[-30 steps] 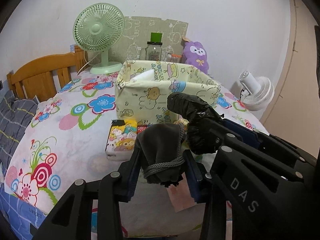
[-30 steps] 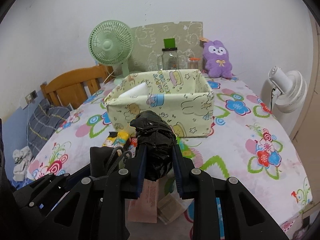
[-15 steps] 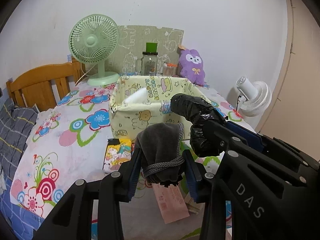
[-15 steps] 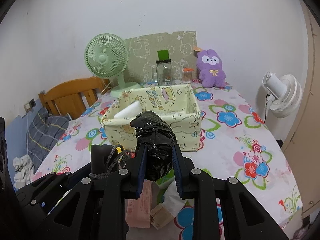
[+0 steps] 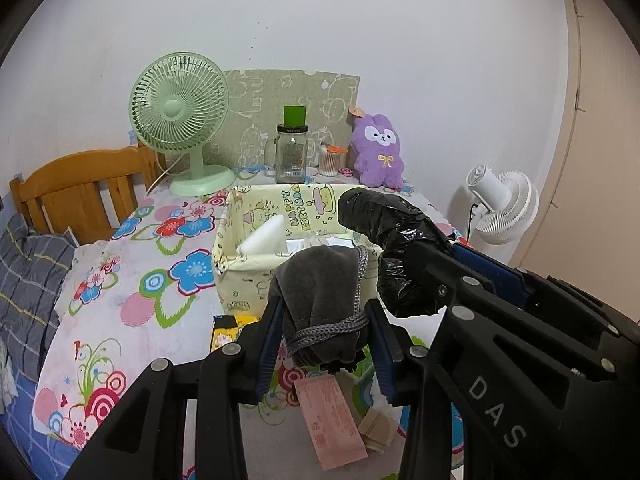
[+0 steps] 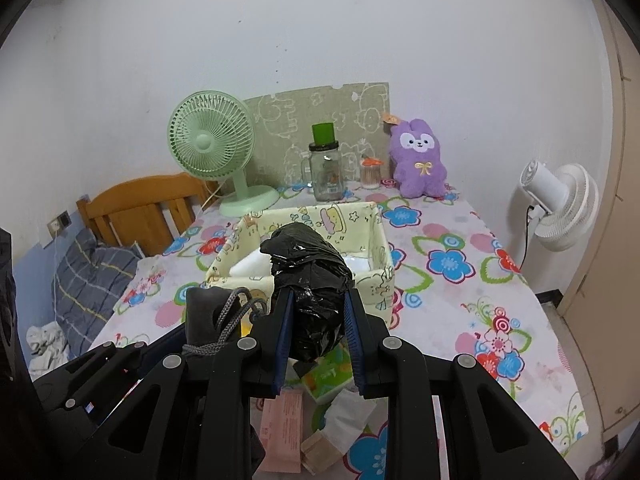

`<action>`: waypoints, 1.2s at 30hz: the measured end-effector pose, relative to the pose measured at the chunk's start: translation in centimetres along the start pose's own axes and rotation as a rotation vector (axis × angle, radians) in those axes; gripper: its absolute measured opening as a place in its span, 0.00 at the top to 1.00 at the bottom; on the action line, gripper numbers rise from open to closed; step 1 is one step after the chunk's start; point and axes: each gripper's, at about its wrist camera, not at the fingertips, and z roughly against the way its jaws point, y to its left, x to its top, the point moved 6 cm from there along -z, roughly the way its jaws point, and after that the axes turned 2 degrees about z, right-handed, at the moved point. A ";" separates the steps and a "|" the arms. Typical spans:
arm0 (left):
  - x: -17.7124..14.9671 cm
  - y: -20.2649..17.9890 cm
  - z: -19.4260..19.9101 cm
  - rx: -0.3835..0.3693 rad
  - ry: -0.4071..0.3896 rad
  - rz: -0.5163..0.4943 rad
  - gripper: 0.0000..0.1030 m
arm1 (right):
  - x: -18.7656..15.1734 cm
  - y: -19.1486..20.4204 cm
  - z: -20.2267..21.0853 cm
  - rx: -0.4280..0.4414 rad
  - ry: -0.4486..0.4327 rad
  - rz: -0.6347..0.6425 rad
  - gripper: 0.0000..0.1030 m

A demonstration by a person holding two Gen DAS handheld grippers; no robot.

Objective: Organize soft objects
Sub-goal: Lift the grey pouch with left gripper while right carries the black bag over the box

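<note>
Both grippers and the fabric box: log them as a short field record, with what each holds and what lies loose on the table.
left gripper: shut on grey pouch with cord
right gripper: shut on black bag
fabric box: open, on floral table, beyond both grippers; white items inside
position: both loads held above the table, short of the box
loose on table: pink packet, yellow packet

Yellow packet (image 5: 234, 326) half hidden behind left hand-held gripper (image 5: 326, 336). Pink packet (image 6: 282, 432) partly covered by right hand-held gripper (image 6: 318, 332). Box (image 6: 378, 280) contents mostly blocked by black bag (image 6: 310, 276). Jar (image 5: 291, 156) print too small to read.
</note>
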 end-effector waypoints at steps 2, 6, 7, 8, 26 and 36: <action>0.4 -0.1 0.0 0.002 -0.004 -0.004 0.60 | 0.1 0.0 0.0 -0.002 -0.002 -0.002 0.72; 1.3 -0.1 0.1 0.005 -0.016 -0.009 0.60 | 1.0 -0.2 0.0 -0.002 -0.008 -0.001 0.72; 1.4 -0.1 0.1 0.007 -0.019 -0.010 0.60 | 1.3 -0.2 0.0 -0.001 -0.011 0.000 0.72; 1.6 -0.1 0.0 0.008 -0.022 -0.011 0.60 | 1.5 -0.2 -0.1 -0.002 -0.014 0.000 0.72; 4.3 0.4 -2.3 0.047 -0.046 -0.005 0.60 | 3.9 -0.8 -2.8 -0.001 -0.021 -0.008 0.72; 6.0 1.2 -4.4 0.069 -0.066 0.000 0.60 | 5.4 -1.0 -5.2 0.009 -0.028 -0.009 0.72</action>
